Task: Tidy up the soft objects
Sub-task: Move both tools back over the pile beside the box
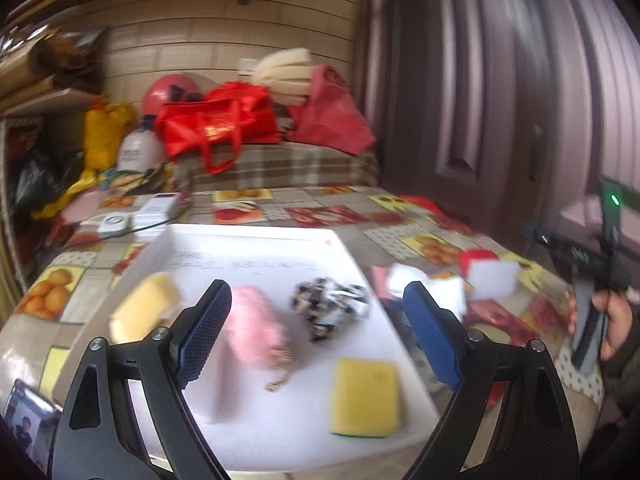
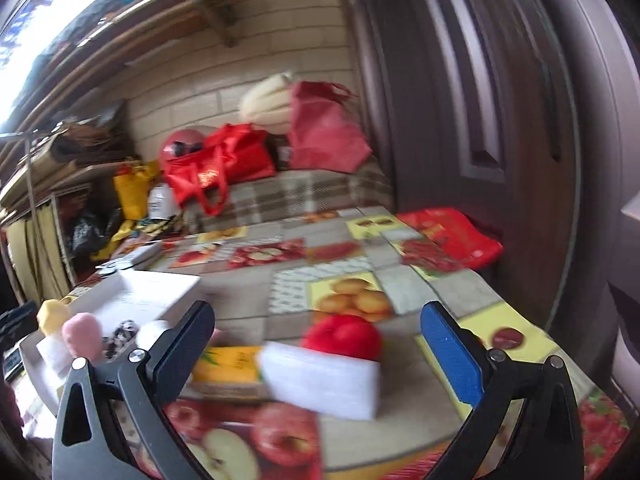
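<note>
White tray (image 1: 224, 240): one is sitting at the table's 9 o'clock side.
Yellow sponges: two are lying in the tray, one (image 1: 366, 398) at 5 o'clock, one (image 1: 142, 312) at 9 o'clock.
Pink soft item (image 1: 252, 330): one is lying mid-tray.
Black-and-white cloth ball (image 1: 330, 308): one is lying beside it, at 3 o'clock.
White foam block (image 2: 324, 380): one is lying outside the tray.
Red soft item (image 2: 344, 336): one is showing at the block's 12 o'clock.

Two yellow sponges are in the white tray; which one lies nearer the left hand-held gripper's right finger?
The flat square yellow sponge at the tray's near right; the other, paler sponge sits at the left wall.
</note>
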